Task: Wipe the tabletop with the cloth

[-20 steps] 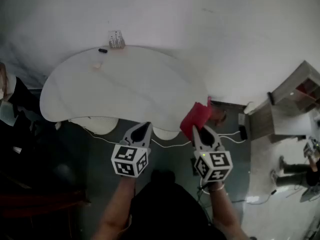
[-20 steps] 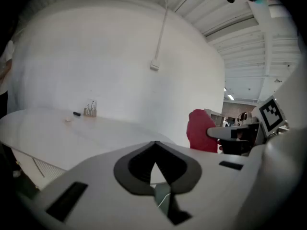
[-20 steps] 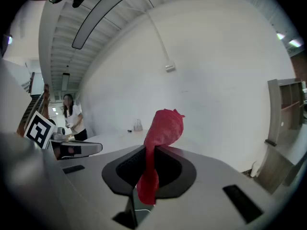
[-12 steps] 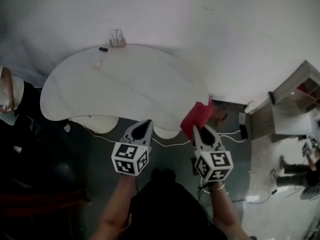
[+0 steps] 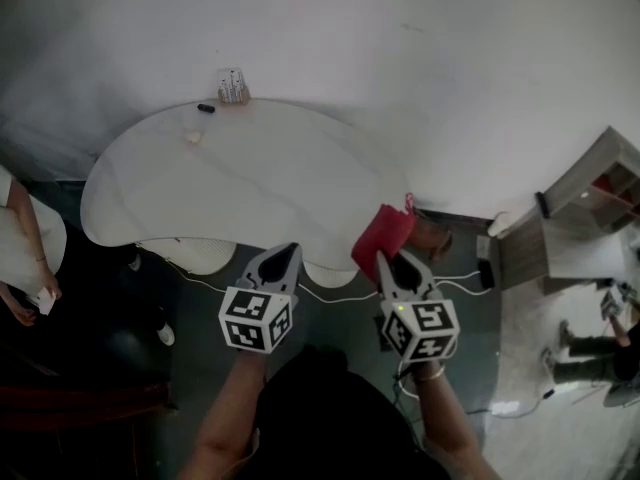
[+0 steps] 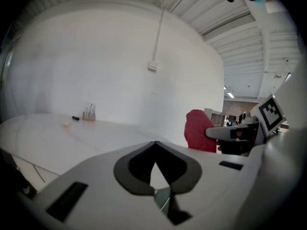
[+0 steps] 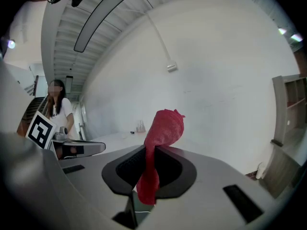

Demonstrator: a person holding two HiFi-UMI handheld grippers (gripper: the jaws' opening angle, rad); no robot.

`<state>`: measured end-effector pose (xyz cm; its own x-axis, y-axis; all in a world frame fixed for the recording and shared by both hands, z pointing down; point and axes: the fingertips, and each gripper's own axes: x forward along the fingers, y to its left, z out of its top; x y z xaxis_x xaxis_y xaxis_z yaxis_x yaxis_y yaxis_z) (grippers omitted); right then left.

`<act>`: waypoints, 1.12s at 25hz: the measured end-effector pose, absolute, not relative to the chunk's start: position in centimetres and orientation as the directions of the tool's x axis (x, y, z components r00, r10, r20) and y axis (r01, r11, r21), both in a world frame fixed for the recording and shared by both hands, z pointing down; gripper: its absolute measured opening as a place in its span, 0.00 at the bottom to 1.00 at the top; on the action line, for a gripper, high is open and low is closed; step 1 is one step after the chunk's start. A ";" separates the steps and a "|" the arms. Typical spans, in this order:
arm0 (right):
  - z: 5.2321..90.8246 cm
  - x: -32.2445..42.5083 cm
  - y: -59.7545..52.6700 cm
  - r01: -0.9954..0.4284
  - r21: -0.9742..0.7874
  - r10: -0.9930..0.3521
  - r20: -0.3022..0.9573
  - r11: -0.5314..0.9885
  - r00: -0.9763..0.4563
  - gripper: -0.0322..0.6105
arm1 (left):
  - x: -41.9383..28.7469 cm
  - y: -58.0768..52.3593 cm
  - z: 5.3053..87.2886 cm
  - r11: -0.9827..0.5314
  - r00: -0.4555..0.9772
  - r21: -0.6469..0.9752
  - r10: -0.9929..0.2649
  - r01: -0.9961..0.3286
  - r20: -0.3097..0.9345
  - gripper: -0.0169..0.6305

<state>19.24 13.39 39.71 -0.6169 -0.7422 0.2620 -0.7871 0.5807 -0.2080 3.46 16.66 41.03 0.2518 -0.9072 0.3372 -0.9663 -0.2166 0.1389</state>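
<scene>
heavy fisheye bending is seen in every view, and the corners are swallowed by black vignette. the wall [image 5: 420, 68] and tabletop [image 5: 250, 168] are washed in soft, even light, no hard glare. the floor [image 5: 190, 318] beneath is left dim and murky. small bright lamps [image 7: 283, 31] are caught at the rim. the red cloth [image 7: 165, 126] is rendered sharp, while the near foreground is smeared.

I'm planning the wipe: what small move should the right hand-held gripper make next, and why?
Probably move the right hand-held gripper forward and down until the cloth lies on the table. Its jaws are clamped on the red cloth, which sticks up in the air by the table's near right edge and seems not to be touching the top.
</scene>
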 end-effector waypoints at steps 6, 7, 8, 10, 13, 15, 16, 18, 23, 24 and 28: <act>40.1 17.5 11.5 -0.765 -0.251 -0.718 0.267 0.593 -0.643 0.12 | 1.7 14.6 41.9 -0.196 0.238 0.151 -0.908 -0.969 0.345 0.03; 40.2 17.0 10.9 -0.765 -0.258 -0.717 0.269 0.590 -0.644 0.12 | 1.3 14.0 42.1 -0.198 0.240 0.154 -0.907 -0.968 0.347 0.03; 40.3 16.6 10.2 -0.765 -0.261 -0.716 0.271 0.589 -0.643 0.12 | 0.9 13.3 42.3 -0.200 0.244 0.157 -0.905 -0.967 0.348 0.03; 40.5 15.4 8.9 -0.766 -0.258 -0.714 0.279 0.588 -0.642 0.12 | -0.1 11.7 42.5 -0.206 0.251 0.163 -0.903 -0.965 0.348 0.03; 40.8 13.2 6.7 -0.765 -0.252 -0.706 0.293 0.593 -0.645 0.12 | -1.8 8.9 42.9 -0.212 0.263 0.178 -0.900 -0.961 0.347 0.03; 41.0 11.4 4.9 -0.763 -0.253 -0.699 0.306 0.595 -0.646 0.12 | -3.2 6.9 43.2 -0.220 0.275 0.190 -0.896 -0.957 0.350 0.03; 41.2 10.3 3.9 -0.762 -0.255 -0.695 0.314 0.595 -0.647 0.12 | -3.9 5.9 43.4 -0.224 0.282 0.195 -0.892 -0.955 0.353 0.03; 41.5 8.1 2.1 -0.761 -0.267 -0.686 0.330 0.591 -0.649 0.12 | -5.6 4.0 43.7 -0.232 0.295 0.207 -0.885 -0.950 0.359 0.03; 42.3 2.8 -2.1 -0.761 -0.305 -0.667 0.367 0.572 -0.649 0.12 | -9.9 -0.9 43.7 -0.263 0.330 0.221 -0.870 -0.939 0.367 0.03; 42.5 1.9 -2.8 -0.760 -0.314 -0.661 0.376 0.568 -0.649 0.12 | -10.7 -1.8 43.6 -0.271 0.338 0.221 -0.867 -0.937 0.367 0.03; 43.6 -1.3 -5.1 -0.761 -0.338 -0.639 0.413 0.554 -0.648 0.12 | -12.9 -5.1 43.8 -0.306 0.374 0.230 -0.851 -0.924 0.369 0.03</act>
<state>-1.26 -5.13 43.61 -0.6484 -0.6393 0.4134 -0.7612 0.5537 -0.3376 -12.91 -5.08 43.77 0.3737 -0.8510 0.3689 -0.9239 -0.3060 0.2299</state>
